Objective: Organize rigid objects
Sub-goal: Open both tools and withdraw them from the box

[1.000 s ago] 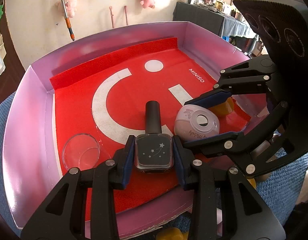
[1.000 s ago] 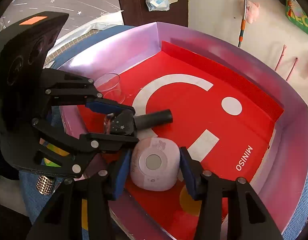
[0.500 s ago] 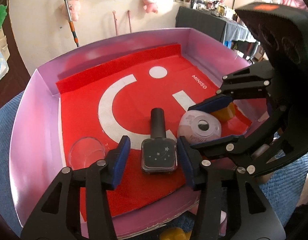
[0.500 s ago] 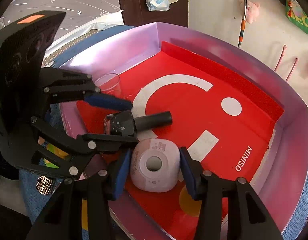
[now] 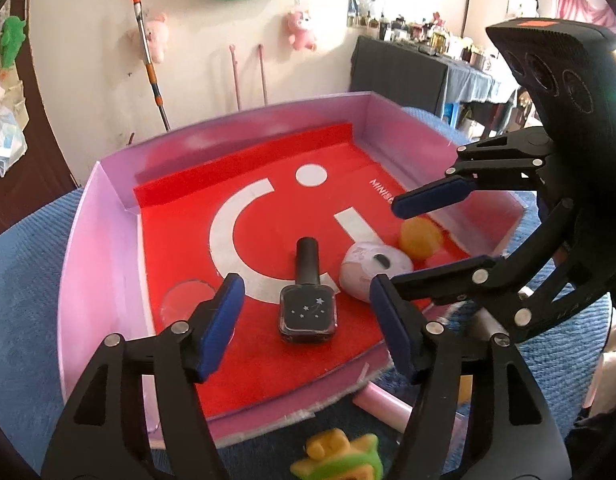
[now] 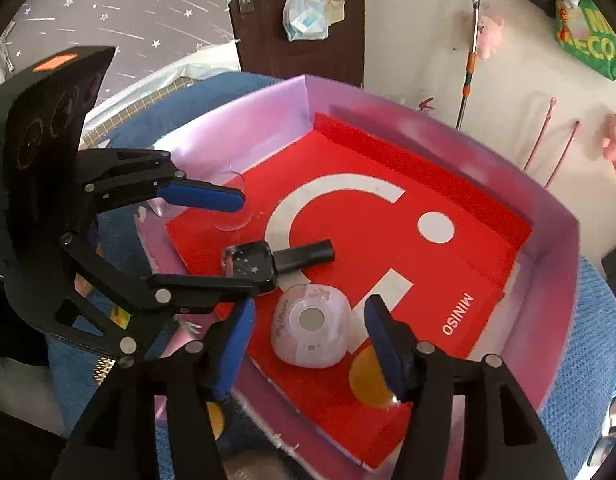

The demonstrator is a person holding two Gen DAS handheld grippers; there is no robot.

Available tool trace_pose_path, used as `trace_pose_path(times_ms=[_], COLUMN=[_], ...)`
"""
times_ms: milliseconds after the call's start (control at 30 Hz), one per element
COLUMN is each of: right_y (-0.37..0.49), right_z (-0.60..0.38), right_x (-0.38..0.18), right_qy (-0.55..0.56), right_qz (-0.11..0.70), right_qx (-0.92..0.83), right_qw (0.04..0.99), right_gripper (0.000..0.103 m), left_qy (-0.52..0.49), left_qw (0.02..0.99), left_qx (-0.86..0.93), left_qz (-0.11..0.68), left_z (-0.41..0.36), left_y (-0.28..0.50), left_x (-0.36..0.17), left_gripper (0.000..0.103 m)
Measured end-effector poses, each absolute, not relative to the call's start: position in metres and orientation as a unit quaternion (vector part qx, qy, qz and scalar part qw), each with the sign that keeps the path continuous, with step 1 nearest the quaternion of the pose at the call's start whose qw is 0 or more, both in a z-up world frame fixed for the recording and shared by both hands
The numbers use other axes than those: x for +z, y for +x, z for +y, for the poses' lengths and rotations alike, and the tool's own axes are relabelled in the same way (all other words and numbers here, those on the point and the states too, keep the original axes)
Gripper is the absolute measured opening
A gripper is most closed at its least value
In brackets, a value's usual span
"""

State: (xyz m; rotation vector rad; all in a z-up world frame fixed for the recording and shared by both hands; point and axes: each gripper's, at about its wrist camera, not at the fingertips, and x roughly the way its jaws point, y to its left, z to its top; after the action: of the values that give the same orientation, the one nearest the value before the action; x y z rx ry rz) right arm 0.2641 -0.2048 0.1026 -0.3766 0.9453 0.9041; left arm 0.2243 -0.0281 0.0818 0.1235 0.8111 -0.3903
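Note:
A dark nail polish bottle [image 5: 306,304] with star marks lies flat on the red floor of the pink box [image 5: 99,240]; it also shows in the right wrist view [image 6: 263,264]. Beside it lies a rounded pale lilac case [image 5: 375,270], also in the right wrist view [image 6: 311,326]. My left gripper [image 5: 303,320] is open and empty, raised above and behind the bottle. My right gripper [image 6: 310,344] is open and empty, jaws either side of the lilac case but above it. An orange ball [image 5: 420,236] and a clear glass cup [image 6: 231,204] also sit in the box.
The box rests on a blue textured cloth [image 5: 23,280]. A yellow-green toy [image 5: 340,456] and a pink tube [image 5: 382,404] lie outside the box's near edge. A wall with a mop and plush toys stands behind.
Both grippers opened and let go, the left of the nail polish bottle, the right of the lilac case. Both pulled back and up; the two objects stay lying in the box.

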Motion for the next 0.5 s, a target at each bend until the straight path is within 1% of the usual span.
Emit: trace_pose_path(times_ms=[67, 133, 267, 333, 367, 400, 433, 467, 500], right_y=[0.258, 0.251, 0.235, 0.225, 0.220, 0.217, 0.212, 0.206, 0.200], right_z=[-0.209, -0.213, -0.221, -0.224, -0.226, -0.226, -0.227, -0.228, -0.230], right_x=[0.111, 0.122, 0.143, 0.153, 0.158, 0.161, 0.165, 0.169, 0.173], right_qy=[-0.173, -0.170, -0.163, -0.156, -0.148, -0.141, -0.133, -0.127, -0.123], right_qz=[0.430, 0.423, 0.407, 0.398, 0.394, 0.392, 0.389, 0.385, 0.381], right_qx=[0.415, 0.412, 0.404, 0.400, 0.398, 0.398, 0.398, 0.397, 0.395], right_qw=[0.783, 0.789, 0.803, 0.811, 0.815, 0.817, 0.820, 0.823, 0.827], right_gripper=[0.064, 0.072, 0.077, 0.085, 0.087, 0.090, 0.092, 0.093, 0.096], left_qy=[0.056, 0.054, 0.044, 0.038, 0.034, 0.030, 0.026, 0.022, 0.016], left_qw=[0.903, 0.908, 0.917, 0.921, 0.923, 0.925, 0.927, 0.929, 0.932], left_qx=[-0.190, -0.188, -0.187, -0.181, -0.180, -0.178, -0.174, -0.172, -0.170], left_qz=[0.381, 0.370, 0.349, 0.343, 0.339, 0.335, 0.331, 0.327, 0.320], left_z=[-0.027, -0.024, -0.016, -0.013, -0.011, -0.007, -0.004, -0.002, 0.002], left_y=[0.218, 0.209, 0.190, 0.182, 0.178, 0.174, 0.167, 0.161, 0.154], left_x=[0.088, 0.096, 0.109, 0.114, 0.116, 0.119, 0.123, 0.126, 0.130], left_gripper=[0.067, 0.072, 0.073, 0.073, 0.074, 0.076, 0.082, 0.085, 0.085])
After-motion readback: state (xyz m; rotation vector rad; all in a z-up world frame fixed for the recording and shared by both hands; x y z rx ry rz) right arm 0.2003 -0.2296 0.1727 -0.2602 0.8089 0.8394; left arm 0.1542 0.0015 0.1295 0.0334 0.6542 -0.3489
